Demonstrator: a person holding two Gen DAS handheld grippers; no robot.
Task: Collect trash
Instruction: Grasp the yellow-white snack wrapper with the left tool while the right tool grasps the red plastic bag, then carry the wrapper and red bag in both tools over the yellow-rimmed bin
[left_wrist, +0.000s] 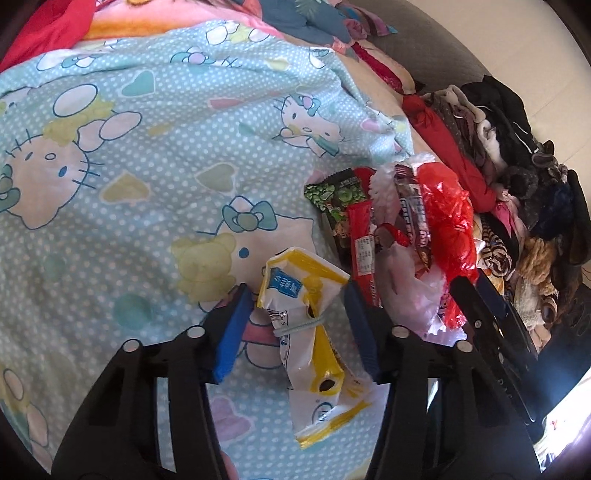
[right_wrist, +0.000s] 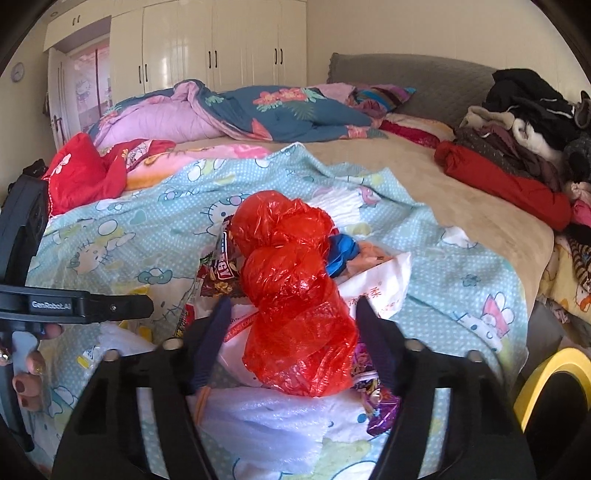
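The left gripper is hovering with jaws spread around a crumpled yellow-and-white wrapper lying on the cartoon-print sheet. The right gripper is straddling, jaws apart, a red plastic bag atop the wrapper pile. Farther off, folded clothes are lining the bed.

glossy plastic bag (crinkled), cotton sheet

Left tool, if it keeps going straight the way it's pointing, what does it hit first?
Most likely the yellow and white wrapper lying on the cartoon-cat sheet, already between the open fingers of the left tool. Depth is unclear, but nothing else lies nearer.
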